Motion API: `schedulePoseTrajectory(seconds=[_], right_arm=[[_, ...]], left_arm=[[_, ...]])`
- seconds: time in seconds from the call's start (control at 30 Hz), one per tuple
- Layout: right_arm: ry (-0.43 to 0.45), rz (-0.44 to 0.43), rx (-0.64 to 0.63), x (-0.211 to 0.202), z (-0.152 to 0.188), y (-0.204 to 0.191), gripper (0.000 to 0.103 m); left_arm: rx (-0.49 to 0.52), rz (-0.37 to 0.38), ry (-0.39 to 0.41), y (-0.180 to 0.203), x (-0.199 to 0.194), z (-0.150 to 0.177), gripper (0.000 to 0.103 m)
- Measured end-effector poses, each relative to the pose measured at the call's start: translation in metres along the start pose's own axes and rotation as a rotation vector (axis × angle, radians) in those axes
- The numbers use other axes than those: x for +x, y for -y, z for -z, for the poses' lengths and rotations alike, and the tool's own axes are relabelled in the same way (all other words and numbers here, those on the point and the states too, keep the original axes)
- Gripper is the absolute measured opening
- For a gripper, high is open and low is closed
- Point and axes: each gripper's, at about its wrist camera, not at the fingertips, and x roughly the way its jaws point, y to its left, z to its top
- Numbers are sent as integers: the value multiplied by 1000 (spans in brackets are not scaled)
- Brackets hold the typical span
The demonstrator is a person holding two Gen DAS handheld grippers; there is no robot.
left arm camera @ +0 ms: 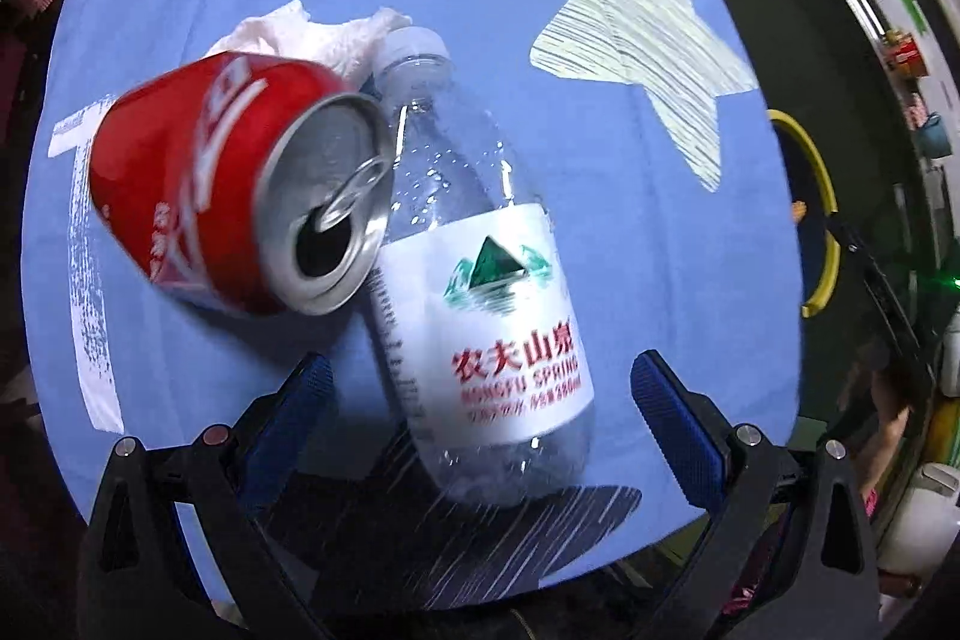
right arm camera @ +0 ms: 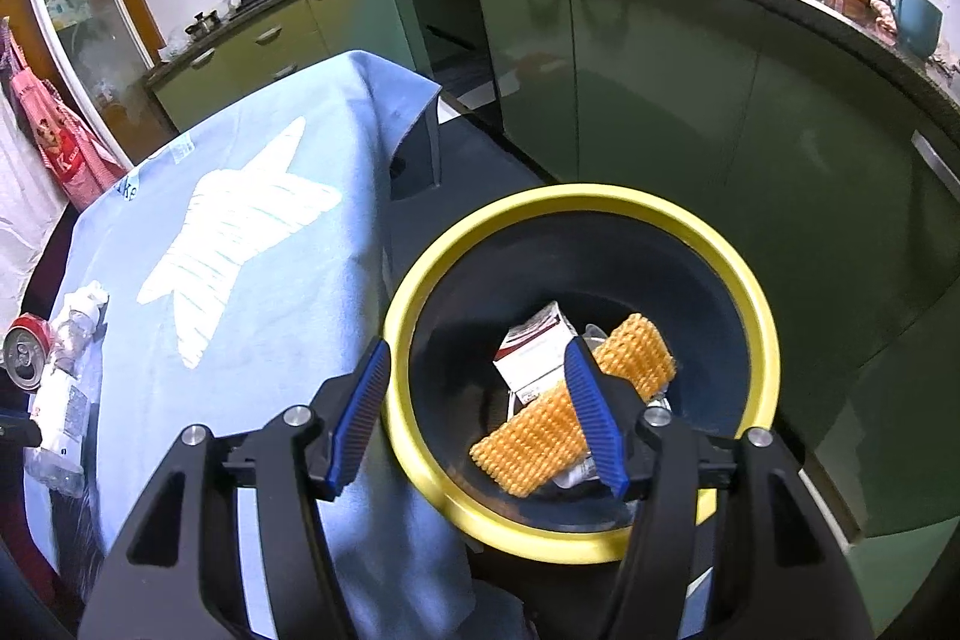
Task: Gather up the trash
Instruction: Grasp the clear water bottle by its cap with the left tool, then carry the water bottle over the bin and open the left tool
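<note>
On cloth (left arm camera: 600, 232) | bottle (left arm camera: 480, 292) touching can (left arm camera: 240, 196) | room rightward

We see a table draped in a light blue cloth (left arm camera: 630, 232) printed with a large pale star (left arm camera: 636, 52), a dark scribbled star at the near edge and white lettering, the cloth hanging over the table's side next to the bin on the floor. Directly on it lie a red drink can (left arm camera: 240, 184) on its side with its opened top facing us, a clear plastic water bottle (left arm camera: 474, 280) also on its side, its white label up, and a crumpled white tissue (left arm camera: 318, 34). The can touches the bottle's shoulder, and the tissue sits just behind both, by the bottle's cap.
</note>
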Motion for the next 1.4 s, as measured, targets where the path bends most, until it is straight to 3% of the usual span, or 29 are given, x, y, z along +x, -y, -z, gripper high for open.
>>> schedulePoseTrajectory(seconds=[0.17, 0.37, 0.83, 1.23, 1.4], right_arm=[[-10, -16, 12, 6, 3, 6, 58], [-22, -20, 28, 12, 5, 16, 58], [-33, -27, 19, 10, 10, 10, 58], [-32, -19, 6, 1, 13, 4, 58], [-40, -23, 6, 1, 16, 4, 58]], left_arm=[[-6, -44, -27, 6, 13, -8, 93], [5, -67, -73, 10, 30, -13, 72], [202, -55, -6, 36, 13, 21, 69], [301, -32, 85, 37, -25, 50, 68], [335, -27, 122, 42, -49, 41, 67]])
